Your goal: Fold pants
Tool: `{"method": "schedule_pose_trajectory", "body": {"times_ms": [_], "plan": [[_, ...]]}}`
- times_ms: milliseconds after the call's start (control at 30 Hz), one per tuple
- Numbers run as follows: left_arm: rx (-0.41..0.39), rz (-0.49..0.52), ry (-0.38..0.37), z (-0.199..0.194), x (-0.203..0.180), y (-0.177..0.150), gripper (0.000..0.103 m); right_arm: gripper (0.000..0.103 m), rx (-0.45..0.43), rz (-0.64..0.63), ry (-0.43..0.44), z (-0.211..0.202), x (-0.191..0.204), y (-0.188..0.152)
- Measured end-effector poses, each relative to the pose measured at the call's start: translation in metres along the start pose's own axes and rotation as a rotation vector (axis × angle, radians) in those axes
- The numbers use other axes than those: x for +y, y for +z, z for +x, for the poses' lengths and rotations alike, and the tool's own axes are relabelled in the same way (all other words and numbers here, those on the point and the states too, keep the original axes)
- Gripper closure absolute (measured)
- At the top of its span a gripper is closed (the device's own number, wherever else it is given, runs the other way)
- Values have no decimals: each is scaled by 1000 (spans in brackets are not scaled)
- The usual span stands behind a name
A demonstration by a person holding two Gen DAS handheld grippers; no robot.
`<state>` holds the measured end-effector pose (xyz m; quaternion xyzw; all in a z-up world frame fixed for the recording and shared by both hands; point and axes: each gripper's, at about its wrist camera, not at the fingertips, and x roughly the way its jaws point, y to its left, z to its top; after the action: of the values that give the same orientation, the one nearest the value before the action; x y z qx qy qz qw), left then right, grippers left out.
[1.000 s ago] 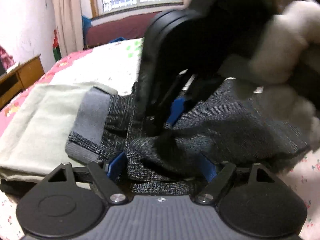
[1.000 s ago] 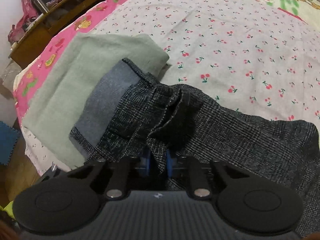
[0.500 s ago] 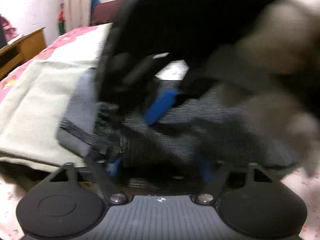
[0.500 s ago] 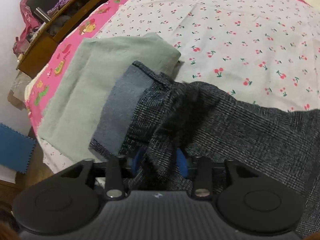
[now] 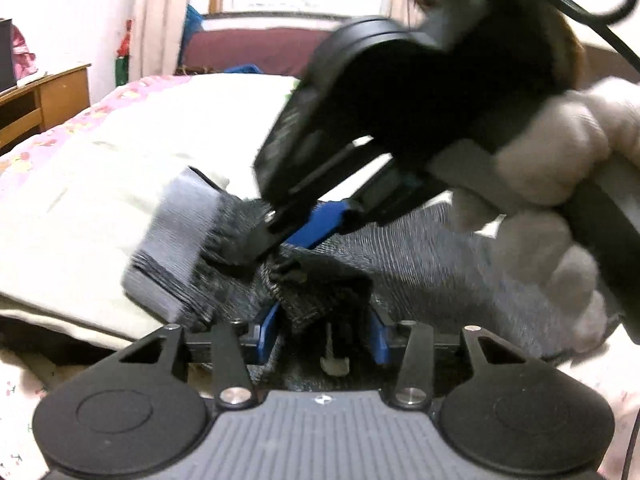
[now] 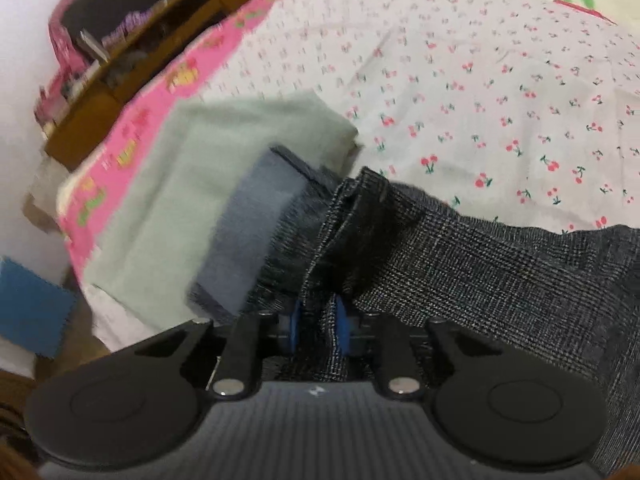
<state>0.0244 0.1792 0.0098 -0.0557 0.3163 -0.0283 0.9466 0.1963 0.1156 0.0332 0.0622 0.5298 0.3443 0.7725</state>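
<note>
The dark grey checked pants (image 6: 472, 264) lie on the bed, with a lighter grey-blue lining band (image 6: 248, 236) at their left end. My right gripper (image 6: 316, 322) is shut on a raised fold of the pants. In the left wrist view the right gripper (image 5: 280, 240) reaches down onto the pants (image 5: 420, 256) from the upper right, held by a gloved hand (image 5: 560, 208). My left gripper (image 5: 324, 328) has its blue fingers partly apart with a bunch of pants fabric between them; the band (image 5: 176, 240) lies to its left.
A folded pale green garment (image 6: 172, 184) lies left of the pants on the cherry-print bedsheet (image 6: 480, 100). A pink sheet edge (image 6: 160, 100) and a wooden shelf (image 6: 140, 40) lie beyond the bed's left side. A window and dark red headboard (image 5: 256, 48) are behind.
My right gripper opened briefly, then closed again on a fold of the pants. My left gripper's fingers came closer together around the fabric. Both views shifted slightly.
</note>
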Motion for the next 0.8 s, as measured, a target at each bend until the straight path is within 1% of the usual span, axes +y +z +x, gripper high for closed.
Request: {"method": "schedule_pose_trajectory", "body": {"times_ms": [67,100,133,200,233,267,300,367,433,467,500,567,600,633,667,733,800], "plan": [[-35,-11,4,-10,8,4,45,87,-35,16,29,-12,3,3],[-52,-14,8,-15,12,7,45,91,-52,23,48,-16,5,5],[-67,-14,17,-19,16,9,45,98,-73,21,76,-19,10,7],[-98,-10,75,-23,27,12,46,101,-102,14,113,-14,20,14],[-110,-11,107,-24,33,14,46,101,-106,0,131,-8,27,17],[-109,-17,126,-22,41,16,46,101,-101,-13,133,-2,32,19],[-88,-28,141,-18,50,19,46,101,-97,-26,122,3,36,20],[-49,-47,130,-11,62,19,46,97,-86,-91,42,5,42,17],[-44,-66,100,-10,64,12,45,95,-85,-151,-40,1,41,11],[-39,-61,84,-8,62,10,44,95,-76,-166,-60,0,38,8],[-32,-46,69,-6,60,7,41,93,-61,-175,-77,-1,34,7],[-30,-13,52,-5,51,-1,38,80,-44,-195,-115,-4,27,6],[-25,6,49,-1,47,-1,36,69,-43,-187,-147,-5,22,6],[-23,23,53,3,43,0,33,68,-39,-164,-158,-6,15,8],[-24,33,59,6,37,1,32,68,-30,-132,-142,-6,11,10],[-18,43,75,10,36,5,23,66,-17,-44,-97,-3,3,11],[-4,64,101,24,34,9,22,64,0,0,-61,4,0,11]]}}
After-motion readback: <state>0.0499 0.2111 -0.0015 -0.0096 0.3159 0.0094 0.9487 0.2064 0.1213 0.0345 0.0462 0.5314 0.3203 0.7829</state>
